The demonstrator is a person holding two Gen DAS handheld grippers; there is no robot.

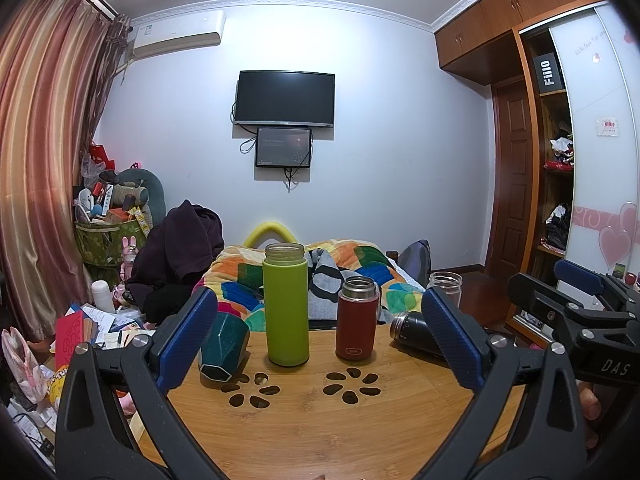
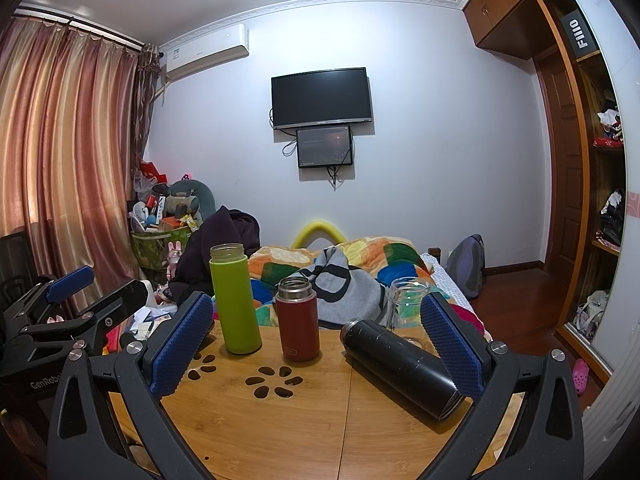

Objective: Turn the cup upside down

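black box (image 1: pixel 545 73): "FiiO" (on wardrobe shelf) | right tongs (image 1: pixel 576 308): "DAS" | left tongs (image 2: pixel 64 312): "GenRobo"

We view from both wrists, low over the near table (image 1: pixel 320 420) edge, facing the far wall. Both views share the green bottle (image 1: pixel 285 308) and television (image 2: pixel 320 98).

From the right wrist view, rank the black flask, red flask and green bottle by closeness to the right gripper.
1. black flask, lying on its side by the gripper's right finger.
2. red flask, upright, centre of the table.
3. green bottle, upright, left and slightly farther back.
The right gripper is open.
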